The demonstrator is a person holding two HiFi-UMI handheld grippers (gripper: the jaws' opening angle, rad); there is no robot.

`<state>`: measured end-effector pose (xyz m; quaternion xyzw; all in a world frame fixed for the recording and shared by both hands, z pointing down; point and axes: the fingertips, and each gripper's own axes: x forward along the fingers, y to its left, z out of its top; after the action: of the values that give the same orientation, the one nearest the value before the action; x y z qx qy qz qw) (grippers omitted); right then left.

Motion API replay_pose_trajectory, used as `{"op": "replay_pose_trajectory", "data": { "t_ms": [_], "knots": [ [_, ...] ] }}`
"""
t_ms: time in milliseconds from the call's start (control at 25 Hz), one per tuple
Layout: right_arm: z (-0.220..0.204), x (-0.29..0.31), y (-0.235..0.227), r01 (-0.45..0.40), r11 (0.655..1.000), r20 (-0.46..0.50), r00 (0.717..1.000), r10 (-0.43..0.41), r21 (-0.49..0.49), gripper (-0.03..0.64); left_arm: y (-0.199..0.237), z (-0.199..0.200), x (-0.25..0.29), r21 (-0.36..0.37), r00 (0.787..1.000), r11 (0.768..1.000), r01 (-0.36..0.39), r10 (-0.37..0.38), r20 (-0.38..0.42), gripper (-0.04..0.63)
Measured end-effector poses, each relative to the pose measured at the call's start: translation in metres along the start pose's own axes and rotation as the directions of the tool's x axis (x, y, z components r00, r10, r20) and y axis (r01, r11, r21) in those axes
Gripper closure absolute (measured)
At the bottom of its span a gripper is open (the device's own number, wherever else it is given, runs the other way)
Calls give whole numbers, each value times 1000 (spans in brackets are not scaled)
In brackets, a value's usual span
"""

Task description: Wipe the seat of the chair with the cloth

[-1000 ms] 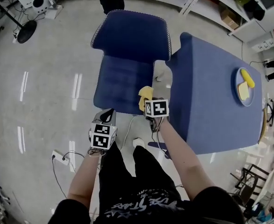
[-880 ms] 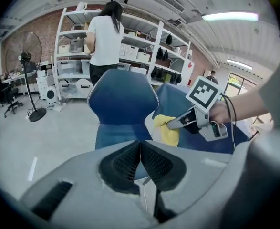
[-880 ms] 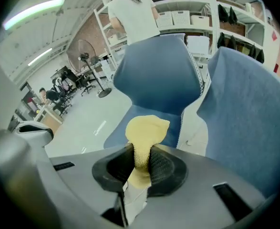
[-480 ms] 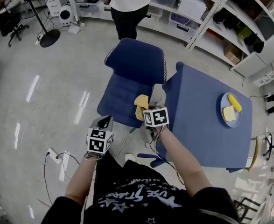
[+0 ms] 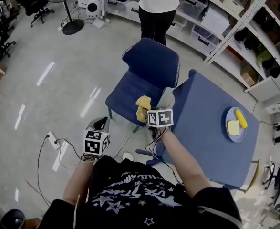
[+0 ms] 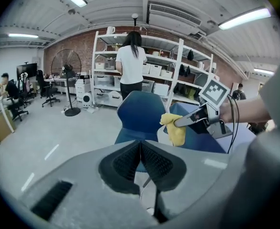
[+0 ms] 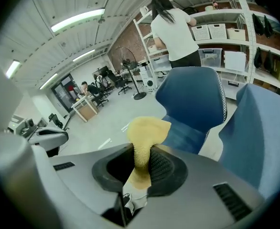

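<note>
A blue chair (image 5: 144,80) stands ahead of me, its seat (image 5: 128,97) facing me; it shows too in the left gripper view (image 6: 142,113) and the right gripper view (image 7: 194,104). My right gripper (image 5: 147,113) is shut on a yellow cloth (image 5: 142,107), held in the air above the seat's front right corner. The cloth (image 7: 144,137) sticks up from between the jaws. My left gripper (image 5: 100,124) hangs lower left of the seat, shut and empty (image 6: 140,151). From there the cloth (image 6: 175,128) is seen at the right.
A blue table (image 5: 211,128) stands right of the chair, bearing a blue plate (image 5: 237,124) with yellow food. A person (image 5: 156,8) stands behind the chair at white shelves (image 5: 225,18). Cables and a power strip (image 5: 53,141) lie on the floor at left.
The head view has pulled back and tilted up, so more of the room shows. My right gripper with the cloth has lifted slightly off the seat's front edge. The left gripper has stayed low.
</note>
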<state>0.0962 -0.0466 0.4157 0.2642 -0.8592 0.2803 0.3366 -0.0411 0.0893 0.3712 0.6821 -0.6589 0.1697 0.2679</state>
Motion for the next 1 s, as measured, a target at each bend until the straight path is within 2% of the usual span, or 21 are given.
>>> {"op": "replay_pose_trajectory", "data": {
  "t_ms": [240, 440, 640, 1000],
  "knots": [
    [-12, 4, 19, -34, 999, -9, 999, 34, -27, 553, -3, -22, -14, -43, 1000, 999, -13, 12, -15, 575],
    [-23, 8, 46, -43, 996, 1, 999, 43, -76, 554, 7, -37, -37, -72, 999, 997, -37, 38, 8, 575],
    [-42, 1, 89, -61, 992, 34, 997, 65, -111, 554, 17, -64, -77, -79, 998, 995, -64, 66, 19, 575],
    [-91, -38, 161, -81, 975, 47, 995, 93, -207, 554, 7, -112, -159, -115, 995, 990, -78, 86, 60, 575]
  ]
}}
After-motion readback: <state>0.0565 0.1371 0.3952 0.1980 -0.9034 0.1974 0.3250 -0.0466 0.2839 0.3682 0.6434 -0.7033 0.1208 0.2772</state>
